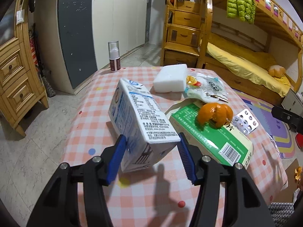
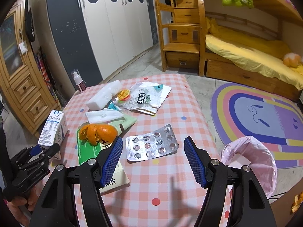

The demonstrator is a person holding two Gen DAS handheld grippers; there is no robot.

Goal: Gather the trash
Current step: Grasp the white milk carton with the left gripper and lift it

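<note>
White and blue cardboard: a small milk carton (image 1: pixel 140 121) sits tilted between the two blue pads of the left tool (image 1: pixel 151 157), near the left edge of a desk (image 2: pixel 170 185) covered in pink-and-white checked cloth. The pads appear to press on the carton's near end from both sides, so the left tool looks partly closed and gripping it. The carton's long axis runs away from the tool, up and toward the far left, with its near end lifted slightly off the cloth.

The right tool (image 2: pixel 152 158) hangs open and empty over the desk. A silver blister pack (image 2: pixel 151 145) lies flat just ahead of it, between its spread pads but not touching them.

The relation that matters most: a pink-lined trash bin (image 2: pixel 251 162) stands on the floor off the right edge of the desk, close beside the right tool and well apart from the left one. The carton would likely have to travel across the whole desk, over an orange peel (image 2: pixel 98 133) resting on a green box (image 1: pixel 212 138), to reach it.
</note>
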